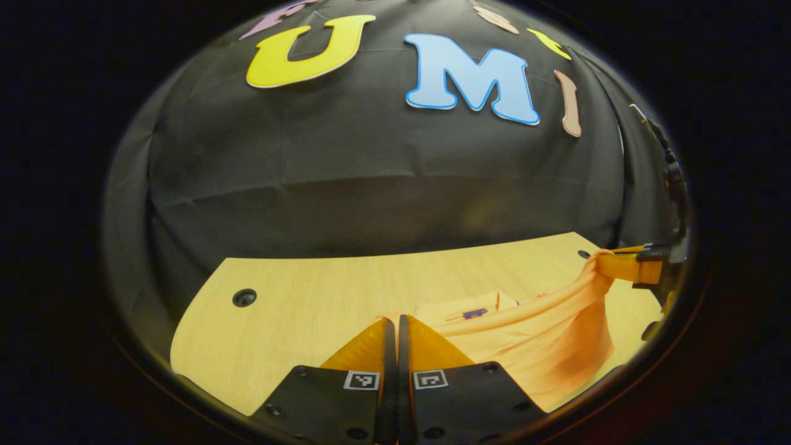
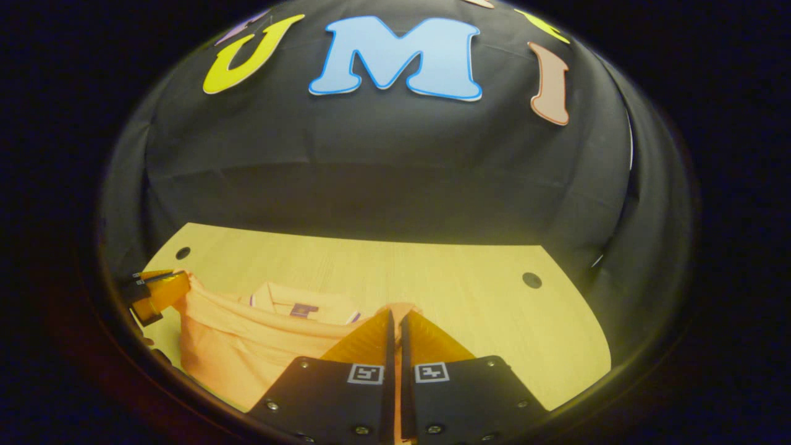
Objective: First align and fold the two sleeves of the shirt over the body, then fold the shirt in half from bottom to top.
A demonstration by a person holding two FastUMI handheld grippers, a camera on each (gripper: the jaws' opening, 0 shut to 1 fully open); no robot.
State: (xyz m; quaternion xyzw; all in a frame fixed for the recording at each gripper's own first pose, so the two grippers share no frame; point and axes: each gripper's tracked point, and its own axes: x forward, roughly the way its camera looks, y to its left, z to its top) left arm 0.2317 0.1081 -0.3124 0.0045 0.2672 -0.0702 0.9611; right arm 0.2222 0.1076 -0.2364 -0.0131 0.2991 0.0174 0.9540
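Observation:
An orange shirt [image 1: 544, 334] lies on the wooden table [image 1: 321, 290], collar [image 1: 476, 306] with its purple label facing up. My left gripper [image 1: 395, 321] is shut on a corner of the shirt's edge, held off the table. The edge stretches taut across to my right gripper [image 1: 609, 262], raised at the right. In the right gripper view, my right gripper [image 2: 395, 318] is shut on the other corner of the shirt [image 2: 247, 346]. From there the lifted edge runs left to the left gripper [image 2: 179, 281], with the collar [image 2: 296, 303] behind it.
The table [image 2: 469, 290] has round holes near its far corners [image 1: 244, 298] [image 2: 531, 280]. The black booth wall rises just behind the table's far edge. Bare wood stretches beyond the collar to that edge.

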